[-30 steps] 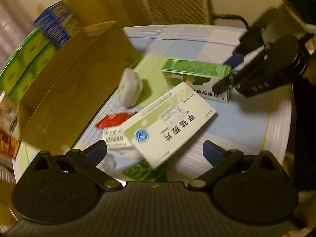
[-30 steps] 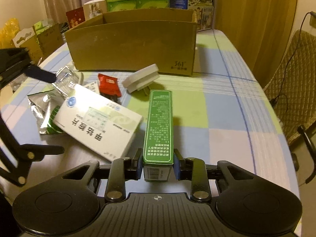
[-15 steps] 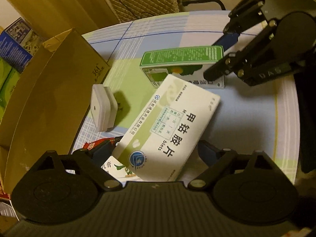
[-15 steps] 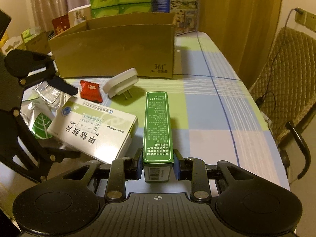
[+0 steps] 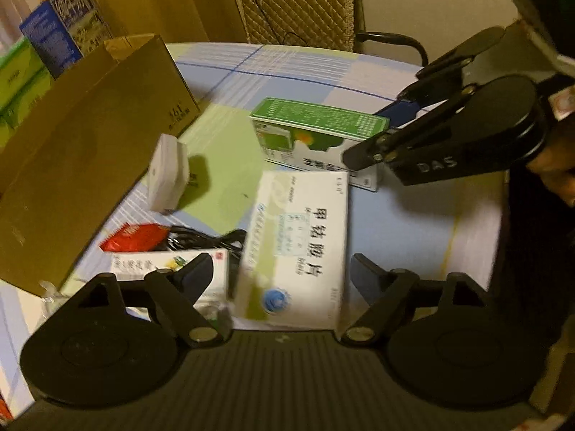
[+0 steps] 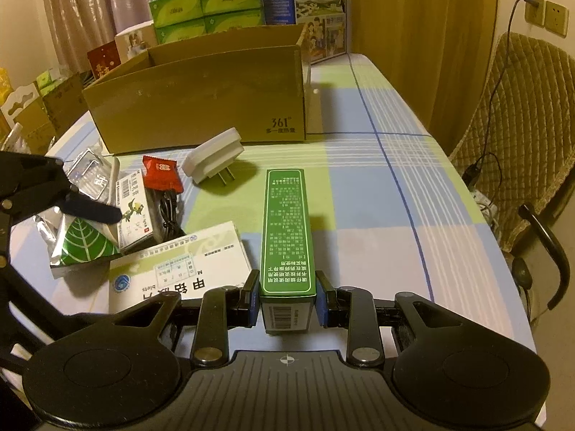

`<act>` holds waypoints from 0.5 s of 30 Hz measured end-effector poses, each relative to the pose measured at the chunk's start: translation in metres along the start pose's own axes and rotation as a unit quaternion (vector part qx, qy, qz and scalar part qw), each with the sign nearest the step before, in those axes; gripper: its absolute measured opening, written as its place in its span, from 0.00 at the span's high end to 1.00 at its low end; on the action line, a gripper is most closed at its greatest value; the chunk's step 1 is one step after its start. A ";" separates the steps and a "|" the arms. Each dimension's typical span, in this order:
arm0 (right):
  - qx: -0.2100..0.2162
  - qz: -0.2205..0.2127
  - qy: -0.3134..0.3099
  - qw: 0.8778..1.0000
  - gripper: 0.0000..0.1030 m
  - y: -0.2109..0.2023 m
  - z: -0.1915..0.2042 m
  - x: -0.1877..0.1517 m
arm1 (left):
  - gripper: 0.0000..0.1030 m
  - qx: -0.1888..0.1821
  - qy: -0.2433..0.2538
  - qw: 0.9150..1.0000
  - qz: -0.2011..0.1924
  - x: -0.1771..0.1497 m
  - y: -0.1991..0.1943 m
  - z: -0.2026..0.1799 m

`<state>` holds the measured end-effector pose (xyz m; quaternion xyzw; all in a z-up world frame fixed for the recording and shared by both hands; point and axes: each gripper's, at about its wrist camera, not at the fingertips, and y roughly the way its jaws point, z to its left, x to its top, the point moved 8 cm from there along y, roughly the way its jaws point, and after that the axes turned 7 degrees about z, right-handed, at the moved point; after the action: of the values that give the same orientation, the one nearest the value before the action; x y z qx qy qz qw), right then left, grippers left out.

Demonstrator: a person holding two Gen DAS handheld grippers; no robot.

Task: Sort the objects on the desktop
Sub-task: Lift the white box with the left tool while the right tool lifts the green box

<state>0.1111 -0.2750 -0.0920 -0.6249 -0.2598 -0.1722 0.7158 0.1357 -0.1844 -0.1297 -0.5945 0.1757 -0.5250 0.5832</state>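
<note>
A checked tablecloth (image 6: 377,186) covers the table. The right gripper (image 6: 286,303) clamps the near end of a green box (image 6: 287,230). The left gripper (image 5: 278,273) is closing around a white medicine box (image 5: 298,248), pads not yet touching. Farther off stands a cardboard box (image 6: 201,97).

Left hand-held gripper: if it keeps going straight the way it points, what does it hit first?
Most likely the white medicine box: it already lies between the closing jaws of the left hand-held gripper, no pad visibly touching. Depth is unclear.

Checked tablecloth (image 6: 377,186) right lies bare; cardboard box (image 6: 201,104) blocks behind clutter.
</note>
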 end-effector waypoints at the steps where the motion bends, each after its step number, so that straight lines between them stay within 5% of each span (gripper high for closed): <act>1: 0.001 -0.001 0.002 1.000 0.74 0.000 -0.001 0.000 | 0.20 0.004 0.004 1.000 -0.002 0.001 0.002 0.000; 9: 0.024 0.001 0.044 0.999 0.74 -0.001 -0.009 0.002 | 0.21 -0.010 -0.007 1.000 0.014 -0.001 0.025 -0.007; 15: 0.002 -0.009 0.057 0.998 0.66 -0.002 -0.023 0.002 | 0.23 -0.019 -0.070 0.997 0.036 -0.013 0.037 0.000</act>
<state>0.1154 -0.2979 -0.0907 -0.6101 -0.2247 -0.2135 0.7292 0.1458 -0.1828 -0.1672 -0.6341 0.1654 -0.4577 0.6009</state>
